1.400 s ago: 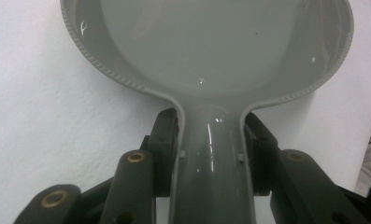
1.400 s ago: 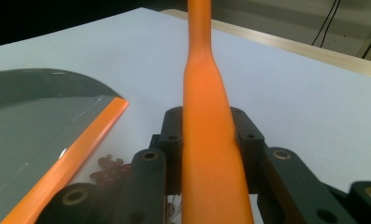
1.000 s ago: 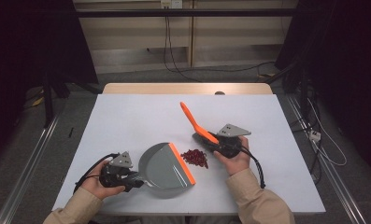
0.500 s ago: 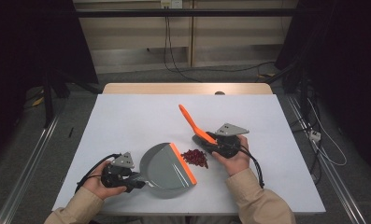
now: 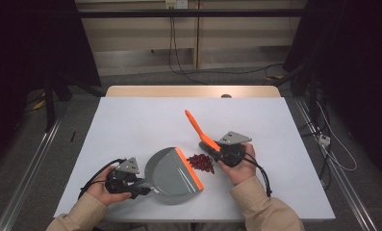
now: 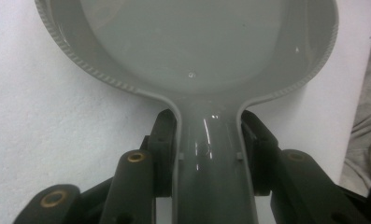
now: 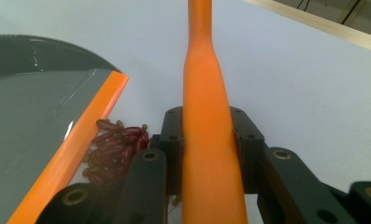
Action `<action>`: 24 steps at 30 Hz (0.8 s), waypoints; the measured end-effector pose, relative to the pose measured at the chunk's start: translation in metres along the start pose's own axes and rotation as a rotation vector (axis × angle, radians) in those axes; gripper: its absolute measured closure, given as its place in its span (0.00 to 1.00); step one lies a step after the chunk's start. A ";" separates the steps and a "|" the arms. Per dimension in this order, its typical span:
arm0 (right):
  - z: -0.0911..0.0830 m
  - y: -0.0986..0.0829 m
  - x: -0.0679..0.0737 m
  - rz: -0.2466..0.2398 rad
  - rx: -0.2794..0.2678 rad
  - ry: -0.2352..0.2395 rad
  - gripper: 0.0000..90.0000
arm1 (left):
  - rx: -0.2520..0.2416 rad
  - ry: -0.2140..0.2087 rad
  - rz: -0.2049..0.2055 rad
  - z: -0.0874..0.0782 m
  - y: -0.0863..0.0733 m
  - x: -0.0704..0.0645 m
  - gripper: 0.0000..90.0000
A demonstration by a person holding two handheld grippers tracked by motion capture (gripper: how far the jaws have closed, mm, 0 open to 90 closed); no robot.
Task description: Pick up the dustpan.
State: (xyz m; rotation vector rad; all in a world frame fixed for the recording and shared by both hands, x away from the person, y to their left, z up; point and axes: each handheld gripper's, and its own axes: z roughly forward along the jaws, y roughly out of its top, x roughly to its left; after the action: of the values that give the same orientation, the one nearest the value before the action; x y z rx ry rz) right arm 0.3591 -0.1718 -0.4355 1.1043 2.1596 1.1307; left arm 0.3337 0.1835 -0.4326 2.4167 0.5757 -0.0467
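Table [image 5: 131, 125] lying white and mostly bare in the high view, with a small dark spot [image 5: 225, 96] sitting at its far edge. Left gripper [image 5: 139, 188] resting near the front left, clamping the handle of the grey dustpan [image 5: 169, 171]; left hand [image 5: 104, 190] wrapping it from below, sleeve coming in from the bottom edge. Pan lying flat, orange lip [image 5: 188, 167] facing the pile of red beans [image 5: 201, 162] just beside it. Right gripper [image 5: 216, 150] sitting just right of the beans, gripping the orange brush [image 5: 197, 128], handle slanting up and away; right hand [image 5: 239, 166] cupping it from behind.

Seen from the left gripper view, jaws pressing both sides of the dustpan's neck [image 6: 210, 149], pan bowl [image 6: 197, 42] looking bare of beans.

Seen from the right gripper view, jaws squeezing the brush handle [image 7: 206, 140] from both sides, beans [image 7: 113, 147] lying against the orange lip [image 7: 75, 149], none resting on the grey pan floor [image 7: 29, 116].
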 end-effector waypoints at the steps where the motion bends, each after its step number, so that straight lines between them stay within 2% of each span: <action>1: 0.000 -0.001 0.001 0.009 -0.006 -0.004 0.79 | 0.003 -0.002 -0.005 0.000 -0.001 0.000 0.70; 3: 0.000 -0.002 0.003 0.024 -0.015 -0.016 0.79 | 0.006 -0.001 0.003 0.000 -0.001 0.002 0.69; 6: 0.000 -0.002 0.005 0.038 -0.021 -0.035 0.79 | -0.005 0.001 -0.014 0.000 -0.002 0.001 0.67; 9: 0.000 -0.002 0.007 0.042 -0.022 -0.047 0.79 | 0.001 0.002 -0.002 -0.003 -0.001 0.001 0.63; 10: 0.000 -0.003 0.008 0.043 -0.025 -0.048 0.79 | -0.007 0.001 -0.010 -0.003 -0.001 -0.001 0.62; 15: 0.001 -0.003 0.011 0.059 -0.031 -0.059 0.79 | 0.007 0.007 0.010 -0.005 -0.001 -0.001 0.62; 20: 0.001 -0.003 0.015 0.070 -0.036 -0.052 0.79 | 0.006 0.013 0.001 -0.005 -0.001 -0.001 0.63; 24: 0.001 -0.004 0.017 0.085 -0.039 -0.065 0.79 | 0.012 0.016 0.004 -0.006 0.000 -0.001 0.67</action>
State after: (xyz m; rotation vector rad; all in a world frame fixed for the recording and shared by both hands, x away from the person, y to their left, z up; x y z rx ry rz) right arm 0.3484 -0.1585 -0.4398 1.2093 2.0503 1.1527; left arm 0.3320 0.1859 -0.4277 2.4323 0.5791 -0.0293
